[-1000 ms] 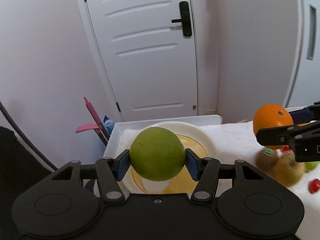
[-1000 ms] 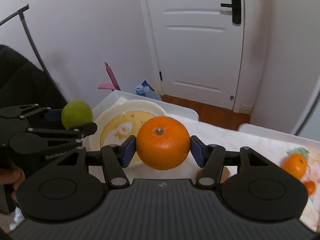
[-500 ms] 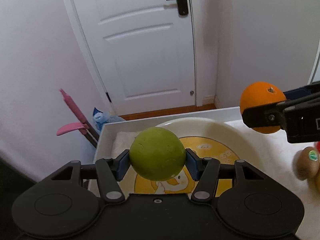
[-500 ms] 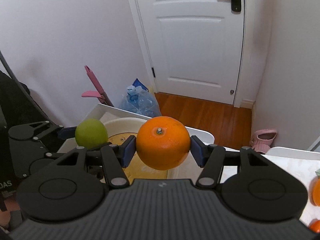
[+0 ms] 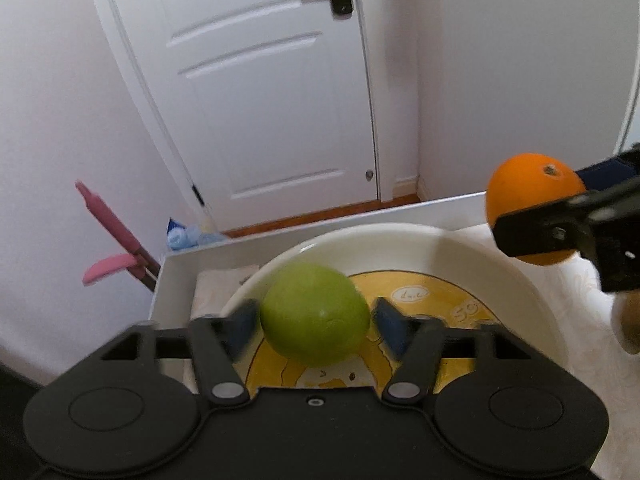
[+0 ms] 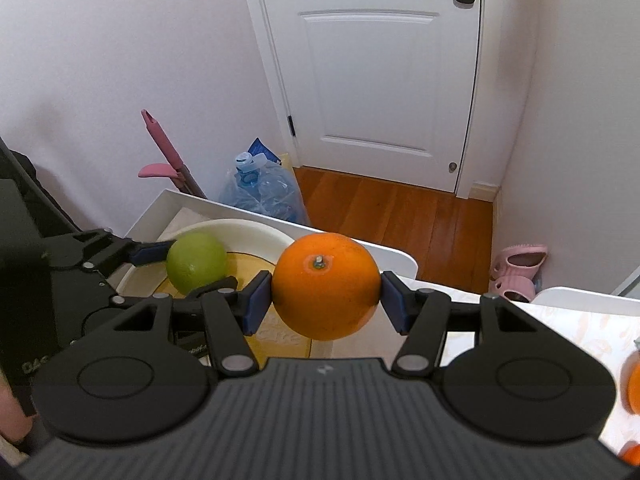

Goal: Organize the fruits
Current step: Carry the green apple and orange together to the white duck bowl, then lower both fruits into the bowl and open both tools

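A green apple (image 5: 315, 312) sits between the pads of my left gripper (image 5: 316, 326), low over the white plate (image 5: 472, 246) with a yellow cartoon print. The left jaws stand a little wider than the apple, with gaps on both sides. My right gripper (image 6: 326, 294) is shut on an orange (image 6: 326, 285) and holds it above the plate's right rim. The orange also shows in the left wrist view (image 5: 532, 204), and the apple in the right wrist view (image 6: 196, 262).
The plate lies at the left corner of a white table (image 5: 176, 276) with a raised edge. A pink-handled mop (image 6: 168, 156) and a bag of bottles (image 6: 264, 192) stand on the floor beyond. More fruit (image 6: 632, 386) lies at the table's right.
Both grippers have moved forward and down over the plate. The left jaws have spread apart from the green apple. The right gripper still holds the orange.
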`<action>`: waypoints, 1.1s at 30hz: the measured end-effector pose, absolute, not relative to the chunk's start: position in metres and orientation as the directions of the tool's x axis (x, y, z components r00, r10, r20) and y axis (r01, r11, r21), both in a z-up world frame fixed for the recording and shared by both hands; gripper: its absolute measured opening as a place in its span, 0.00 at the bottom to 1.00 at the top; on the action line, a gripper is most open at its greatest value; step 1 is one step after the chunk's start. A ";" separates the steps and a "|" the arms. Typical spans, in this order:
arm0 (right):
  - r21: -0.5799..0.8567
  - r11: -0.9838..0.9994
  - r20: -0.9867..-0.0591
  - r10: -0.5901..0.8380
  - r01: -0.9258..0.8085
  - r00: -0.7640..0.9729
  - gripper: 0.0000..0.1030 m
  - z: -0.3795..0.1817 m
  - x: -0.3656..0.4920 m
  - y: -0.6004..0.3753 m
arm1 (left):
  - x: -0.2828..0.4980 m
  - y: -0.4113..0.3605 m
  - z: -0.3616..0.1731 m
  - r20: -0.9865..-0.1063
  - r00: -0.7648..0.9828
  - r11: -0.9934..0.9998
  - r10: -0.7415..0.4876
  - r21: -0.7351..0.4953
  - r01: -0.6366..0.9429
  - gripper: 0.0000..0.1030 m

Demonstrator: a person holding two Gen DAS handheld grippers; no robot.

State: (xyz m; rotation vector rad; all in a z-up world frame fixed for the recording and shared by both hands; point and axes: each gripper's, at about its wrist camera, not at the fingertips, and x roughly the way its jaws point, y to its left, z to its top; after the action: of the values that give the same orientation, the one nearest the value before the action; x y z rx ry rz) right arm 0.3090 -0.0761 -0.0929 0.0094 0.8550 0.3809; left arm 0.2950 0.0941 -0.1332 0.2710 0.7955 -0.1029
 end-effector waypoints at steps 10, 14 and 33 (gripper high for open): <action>0.117 0.911 -0.731 0.349 -0.396 0.586 0.71 -0.084 0.312 -0.069 | 0.270 0.112 -0.109 -0.725 0.687 0.980 -0.041 0.105 0.170 0.98; 0.083 0.883 -0.732 0.369 -0.463 0.572 0.71 -0.089 0.312 -0.057 | 0.261 0.122 -0.103 -0.729 0.684 0.986 -0.012 0.105 0.129 0.98; -0.008 0.783 -0.753 0.404 -0.622 0.519 0.77 -0.132 0.304 -0.011 | 0.226 0.145 -0.108 -0.753 0.657 0.996 0.036 0.079 0.035 0.98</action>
State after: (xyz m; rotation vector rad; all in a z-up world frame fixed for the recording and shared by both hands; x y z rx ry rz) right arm 0.3037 -0.0110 -0.1324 -0.2928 0.8170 0.6256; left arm 0.2259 0.1451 -0.1078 0.0889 0.8536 0.0006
